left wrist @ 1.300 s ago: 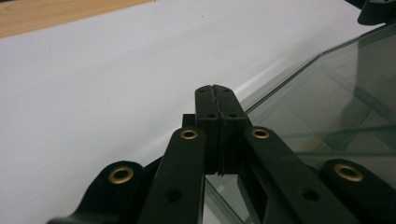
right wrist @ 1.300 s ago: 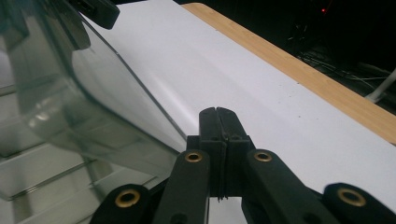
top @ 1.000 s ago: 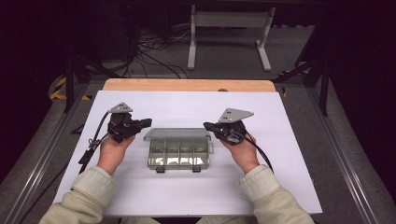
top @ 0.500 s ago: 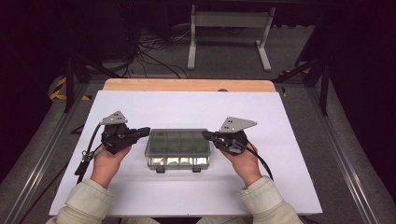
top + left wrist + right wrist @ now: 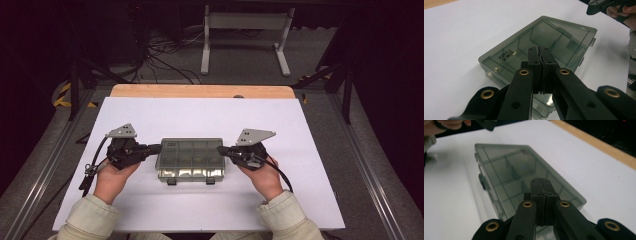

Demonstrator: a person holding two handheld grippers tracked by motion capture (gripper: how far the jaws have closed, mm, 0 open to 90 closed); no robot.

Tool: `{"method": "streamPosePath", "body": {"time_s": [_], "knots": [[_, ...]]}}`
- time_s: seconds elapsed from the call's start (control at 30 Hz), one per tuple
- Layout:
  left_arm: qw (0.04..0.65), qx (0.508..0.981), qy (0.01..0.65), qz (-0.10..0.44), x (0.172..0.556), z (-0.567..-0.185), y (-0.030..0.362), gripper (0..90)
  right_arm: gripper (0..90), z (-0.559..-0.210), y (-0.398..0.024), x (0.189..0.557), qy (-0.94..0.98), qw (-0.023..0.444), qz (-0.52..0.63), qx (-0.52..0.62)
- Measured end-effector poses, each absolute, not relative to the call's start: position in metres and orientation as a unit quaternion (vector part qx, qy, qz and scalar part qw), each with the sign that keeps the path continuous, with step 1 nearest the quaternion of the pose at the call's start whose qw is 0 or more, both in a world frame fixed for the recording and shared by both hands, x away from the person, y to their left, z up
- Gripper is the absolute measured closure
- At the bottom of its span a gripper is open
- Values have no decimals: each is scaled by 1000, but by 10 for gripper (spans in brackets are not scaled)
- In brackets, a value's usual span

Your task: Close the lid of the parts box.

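Here's the smoky translucent compartment box (image 5: 190, 159), lid down, sitting flat on the white counter (image 5: 210, 115) in the middle, a little toward the person's side. Its long axis runs left to right across the counter, and that's the relation that matters: each short end faces a gripper.

On the left, the left gripper (image 5: 152, 148) has its tips right at the box's left short end, touching or just beside it. In the left gripper view its fingers (image 5: 534, 65) are pressed together with nothing between them, hanging over the near edge of the lid, the printed lettering just off to one side.

On the right, the right gripper (image 5: 222, 149) mirrors it at the right short end. Its fingers (image 5: 536, 192) are together too, empty, poised over the lid's corner with the dividers visible through the plastic beyond.

So the box lies straight ahead of both sets of tips, pinned between them end to end, neither hand clearly the nearer. The two small latches (image 5: 171, 181) sit on the long side facing the person, away from both grippers. My read: any squeeze, lift or slide would act along that long axis, and reaching the latches would call for a swing toward the front edge
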State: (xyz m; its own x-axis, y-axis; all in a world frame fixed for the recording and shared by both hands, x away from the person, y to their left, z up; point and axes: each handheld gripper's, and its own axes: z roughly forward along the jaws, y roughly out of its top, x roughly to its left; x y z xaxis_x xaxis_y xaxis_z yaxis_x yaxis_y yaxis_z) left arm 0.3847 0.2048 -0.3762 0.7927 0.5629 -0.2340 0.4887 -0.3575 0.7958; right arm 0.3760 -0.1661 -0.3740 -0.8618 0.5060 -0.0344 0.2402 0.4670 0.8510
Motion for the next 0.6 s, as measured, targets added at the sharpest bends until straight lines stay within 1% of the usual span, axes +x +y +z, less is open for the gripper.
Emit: {"method": "streamPosePath", "body": {"time_s": [0.17, 0.23, 0.33, 0.4, 0.5, 0.6], "knots": [[455, 830, 322, 17, 385, -374, 207, 880, 900, -374, -165, 375, 860, 133, 441, 220], [434, 842, 320, 5, 386, -375, 205, 881, 900, -374, -163, 375, 870, 121, 425, 217], [418, 853, 313, 2, 386, -376, 201, 881, 900, -375, -160, 375, 882, 108, 407, 210], [416, 854, 313, 0, 385, -377, 200, 881, 900, -377, -158, 374, 889, 109, 394, 206], [385, 872, 302, -2, 385, -379, 193, 882, 900, -381, -155, 375, 897, 102, 379, 203], [373, 879, 298, -4, 386, -381, 190, 882, 900, -382, -153, 375, 901, 97, 371, 200]]}}
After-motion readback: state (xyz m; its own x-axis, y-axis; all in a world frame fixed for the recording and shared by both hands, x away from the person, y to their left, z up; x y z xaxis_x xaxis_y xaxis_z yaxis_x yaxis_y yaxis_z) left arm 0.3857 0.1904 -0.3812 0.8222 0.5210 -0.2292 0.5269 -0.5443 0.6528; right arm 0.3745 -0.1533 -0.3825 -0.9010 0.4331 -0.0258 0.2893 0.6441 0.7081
